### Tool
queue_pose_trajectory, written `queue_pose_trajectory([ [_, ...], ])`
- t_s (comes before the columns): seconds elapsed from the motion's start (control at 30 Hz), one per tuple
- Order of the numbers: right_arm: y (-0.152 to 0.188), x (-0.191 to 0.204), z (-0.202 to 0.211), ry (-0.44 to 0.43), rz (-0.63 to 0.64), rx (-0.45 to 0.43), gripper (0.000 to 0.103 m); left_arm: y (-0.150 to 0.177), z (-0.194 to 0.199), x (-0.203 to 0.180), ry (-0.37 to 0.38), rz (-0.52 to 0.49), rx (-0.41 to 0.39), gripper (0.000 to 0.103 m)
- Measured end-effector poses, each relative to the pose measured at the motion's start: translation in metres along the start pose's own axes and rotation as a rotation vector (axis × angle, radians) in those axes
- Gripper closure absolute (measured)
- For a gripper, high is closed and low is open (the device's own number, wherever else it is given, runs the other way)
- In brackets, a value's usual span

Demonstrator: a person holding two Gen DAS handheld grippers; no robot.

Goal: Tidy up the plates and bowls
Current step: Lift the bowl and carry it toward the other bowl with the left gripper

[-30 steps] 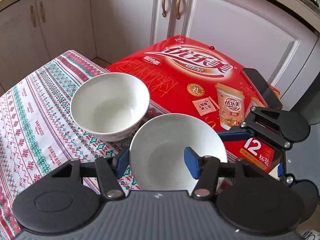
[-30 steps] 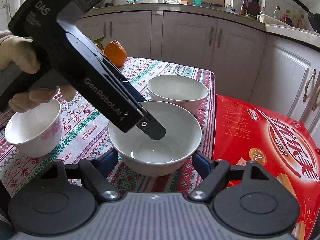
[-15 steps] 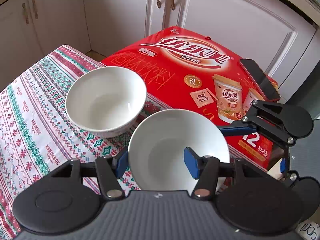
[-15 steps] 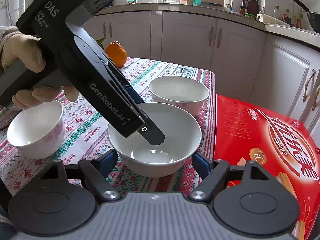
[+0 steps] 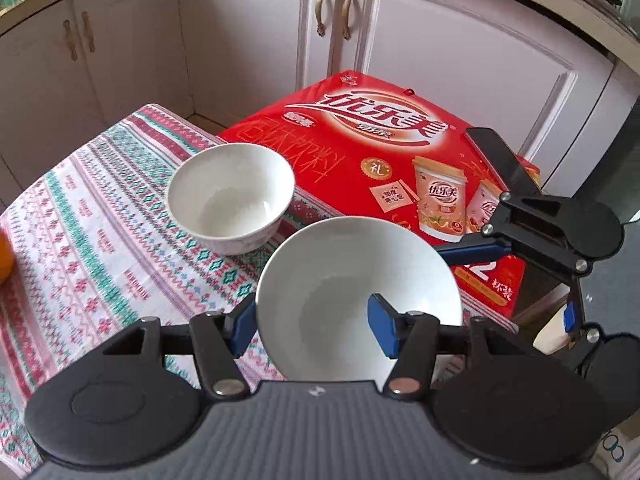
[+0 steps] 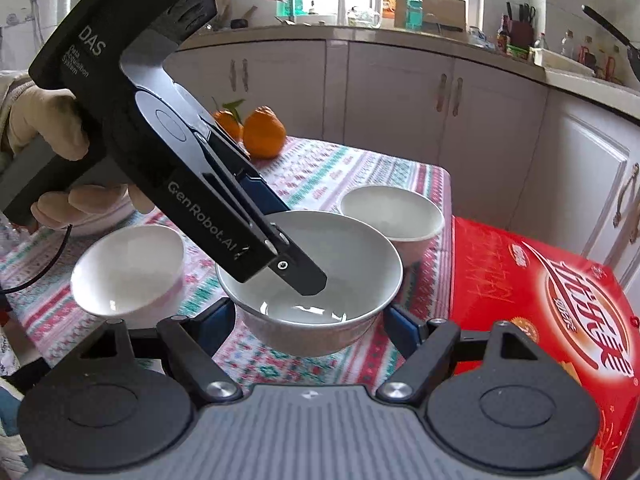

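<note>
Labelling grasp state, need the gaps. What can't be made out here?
- Right wrist view: whether the pads of the right gripper press the wide bowl; the contact is too close to call.
- Right wrist view: a white dish, mostly hidden behind the left hand and left gripper.
- Left wrist view: an orange, cut off by the left edge.
</note>
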State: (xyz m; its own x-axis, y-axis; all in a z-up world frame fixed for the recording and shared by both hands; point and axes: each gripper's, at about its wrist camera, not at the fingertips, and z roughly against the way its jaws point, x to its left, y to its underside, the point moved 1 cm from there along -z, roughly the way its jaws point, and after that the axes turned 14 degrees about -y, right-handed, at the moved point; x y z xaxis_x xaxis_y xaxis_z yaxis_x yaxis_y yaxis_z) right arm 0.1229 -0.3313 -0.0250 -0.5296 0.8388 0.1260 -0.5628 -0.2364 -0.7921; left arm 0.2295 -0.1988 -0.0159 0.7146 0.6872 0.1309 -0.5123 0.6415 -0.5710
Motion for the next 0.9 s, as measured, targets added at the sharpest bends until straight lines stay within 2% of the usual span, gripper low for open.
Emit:
queue_pose_trajectory([
  [0.37,-0.017,0.039,0.001,-0.034,0.059,-0.01,0.018,0.023,0.044,0.017,-0.056,0.036,-0.048,0.046],
  [0.9,-0.032,0.094,-0.02,-0.12,0.139,0.01,0.018,0.072,0.085,0.05,-0.129,0.128,-0.068,0.046],
])
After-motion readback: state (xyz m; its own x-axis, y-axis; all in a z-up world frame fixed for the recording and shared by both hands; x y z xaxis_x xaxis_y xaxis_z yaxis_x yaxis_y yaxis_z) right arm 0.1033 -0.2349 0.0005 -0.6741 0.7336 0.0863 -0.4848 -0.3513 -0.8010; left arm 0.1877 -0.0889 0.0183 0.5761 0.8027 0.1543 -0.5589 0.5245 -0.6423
